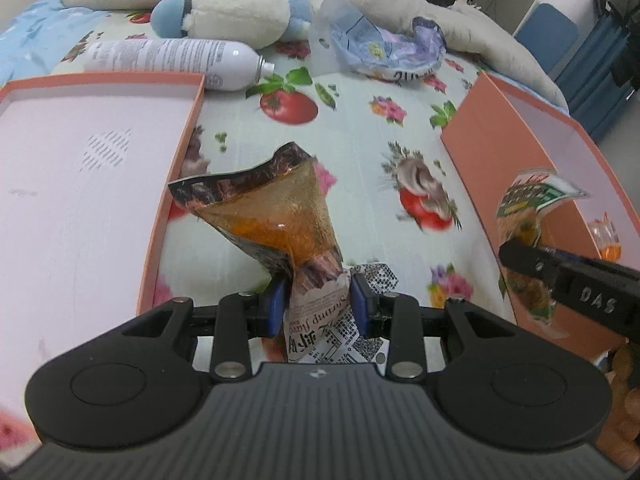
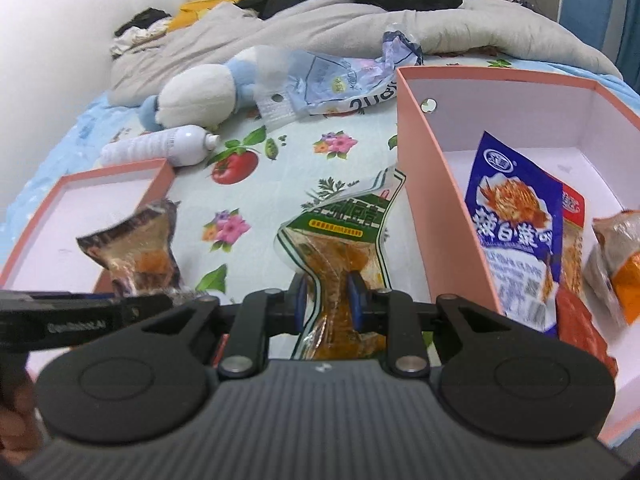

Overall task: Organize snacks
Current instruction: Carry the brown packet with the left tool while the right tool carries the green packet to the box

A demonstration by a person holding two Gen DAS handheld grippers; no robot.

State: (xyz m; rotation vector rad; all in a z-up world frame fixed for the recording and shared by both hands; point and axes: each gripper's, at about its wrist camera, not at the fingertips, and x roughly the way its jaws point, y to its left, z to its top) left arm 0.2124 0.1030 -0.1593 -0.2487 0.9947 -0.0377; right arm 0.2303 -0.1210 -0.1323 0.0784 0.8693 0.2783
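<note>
My left gripper point(image 1: 320, 304) is shut on a brown and orange shrimp snack packet point(image 1: 276, 208), held above the bedsheet between the two boxes; it also shows in the right wrist view point(image 2: 136, 248). My right gripper point(image 2: 330, 296) is shut on a green-labelled snack packet point(image 2: 344, 232), held just left of the pink box point(image 2: 432, 200); it shows in the left wrist view point(image 1: 524, 216). That box holds a blue snack packet point(image 2: 516, 216), a red packet point(image 2: 580, 308) and an orange one point(image 2: 620, 256).
A shallow pink box lid point(image 1: 80, 184) lies at the left. A white spray can point(image 1: 172, 60), a blue and white plush toy point(image 1: 240, 12), a crumpled blue bag point(image 1: 384, 48) and a grey duvet point(image 2: 320, 20) lie farther back on the fruit-print sheet point(image 1: 360, 128).
</note>
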